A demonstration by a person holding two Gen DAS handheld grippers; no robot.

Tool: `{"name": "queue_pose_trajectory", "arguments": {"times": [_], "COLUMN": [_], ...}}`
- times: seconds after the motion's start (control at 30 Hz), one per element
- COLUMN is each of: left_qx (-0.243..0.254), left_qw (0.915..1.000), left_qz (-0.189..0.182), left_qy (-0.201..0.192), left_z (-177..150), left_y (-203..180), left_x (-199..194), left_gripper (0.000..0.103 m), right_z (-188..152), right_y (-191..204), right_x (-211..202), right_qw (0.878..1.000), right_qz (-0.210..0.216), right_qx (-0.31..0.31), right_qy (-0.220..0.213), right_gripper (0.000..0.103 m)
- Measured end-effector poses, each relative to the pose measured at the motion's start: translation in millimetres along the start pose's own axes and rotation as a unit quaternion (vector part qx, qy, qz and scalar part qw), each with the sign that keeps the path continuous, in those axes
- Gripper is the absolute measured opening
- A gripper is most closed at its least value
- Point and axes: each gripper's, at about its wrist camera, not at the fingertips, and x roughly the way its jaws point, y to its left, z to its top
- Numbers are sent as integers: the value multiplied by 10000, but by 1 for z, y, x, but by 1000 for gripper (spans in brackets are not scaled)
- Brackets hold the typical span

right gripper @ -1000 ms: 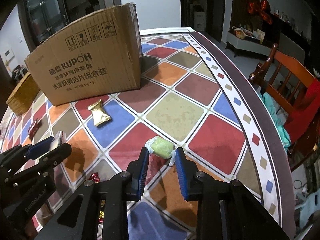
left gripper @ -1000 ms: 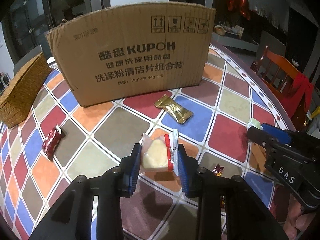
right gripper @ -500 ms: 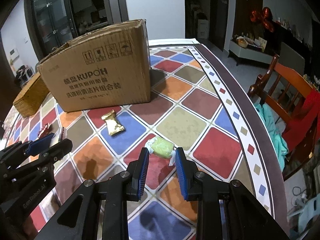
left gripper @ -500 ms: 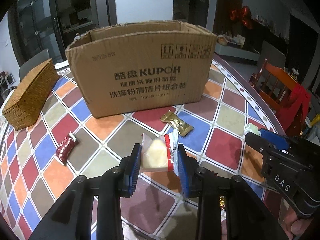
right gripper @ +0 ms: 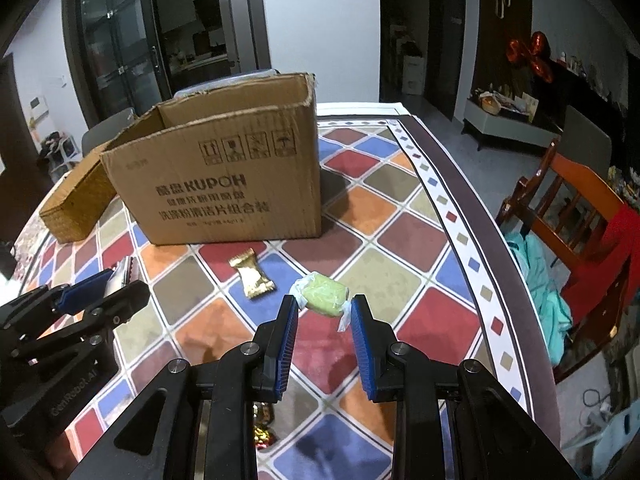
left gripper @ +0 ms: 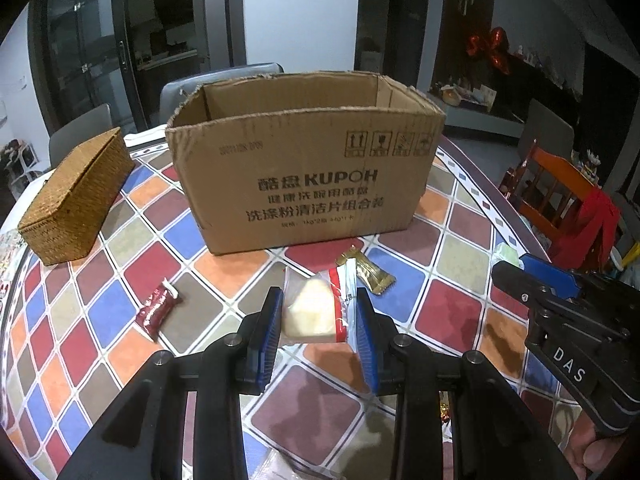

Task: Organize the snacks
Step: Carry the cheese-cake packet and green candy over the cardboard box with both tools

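Here, pale snack packet [left gripper: 316, 312] clamped in left tool [left gripper: 318, 330]

Box [left gripper: 304, 184] floor hidden behind its front wall; red-gold candy [right gripper: 262, 436] half hidden under right gripper's fingers [right gripper: 362, 344].

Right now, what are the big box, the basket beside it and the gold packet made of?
Big box: matte brown corrugated cardboard, with ragged torn rims. Basket: woven straw or rattan, judging by its plaited texture. Gold packet: probably shiny foil or metallised plastic, crinkled, with crimped ends.
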Motion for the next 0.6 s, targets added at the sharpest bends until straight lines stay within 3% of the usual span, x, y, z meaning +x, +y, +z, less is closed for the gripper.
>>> {"name": "queue_pose_trajectory", "arguments": {"times": [0.6], "left_qx": [-128], "left_qw": [9997], "left_qz": [74], "left_qy": [-207], "left_z": [30], "left_y": [16], "left_x": [-11], "left_gripper": [35], "right_z": [36], "right_y": [15], "right_x": [-12], "right_qw": [9995], "right_qz": [115], "right_qx": [-147], "right_qy": [-261], "right_gripper": [29]}}
